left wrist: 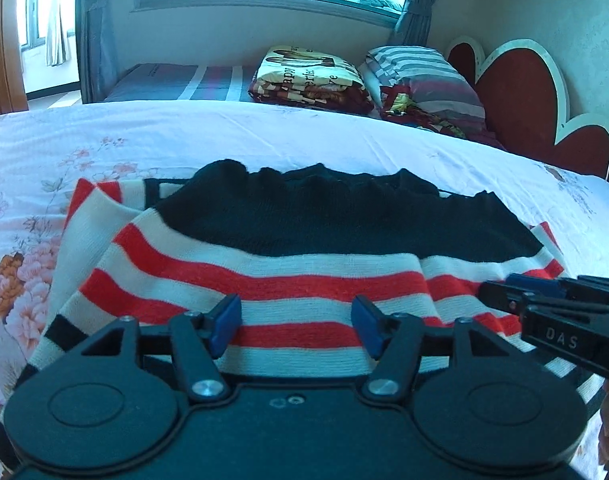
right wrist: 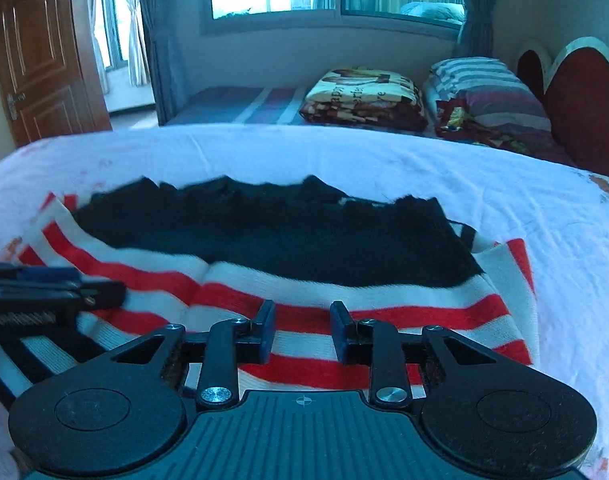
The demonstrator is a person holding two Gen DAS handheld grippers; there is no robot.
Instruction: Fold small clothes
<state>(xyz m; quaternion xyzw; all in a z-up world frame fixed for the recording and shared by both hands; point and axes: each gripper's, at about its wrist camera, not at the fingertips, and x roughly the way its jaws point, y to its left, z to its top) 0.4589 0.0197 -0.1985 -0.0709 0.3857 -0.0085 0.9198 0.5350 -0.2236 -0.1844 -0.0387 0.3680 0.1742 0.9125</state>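
Observation:
A small knit sweater [left wrist: 288, 276] with red and white stripes and a black upper part lies folded on the floral bedsheet [left wrist: 264, 136]. It also shows in the right wrist view [right wrist: 304, 280]. My left gripper [left wrist: 296, 324] is open, its blue pads apart just above the striped near edge, holding nothing. My right gripper [right wrist: 302, 332] is open over the striped part, empty. The right gripper's fingers [left wrist: 516, 296] enter the left wrist view from the right. The left gripper's fingers [right wrist: 56, 284] enter the right wrist view from the left.
A folded printed blanket [left wrist: 308, 80] and striped pillows [left wrist: 420, 76] lie on a second bed by the window. A red heart-shaped headboard [left wrist: 524, 92] stands at the right. A wooden door [right wrist: 40, 56] is at the left.

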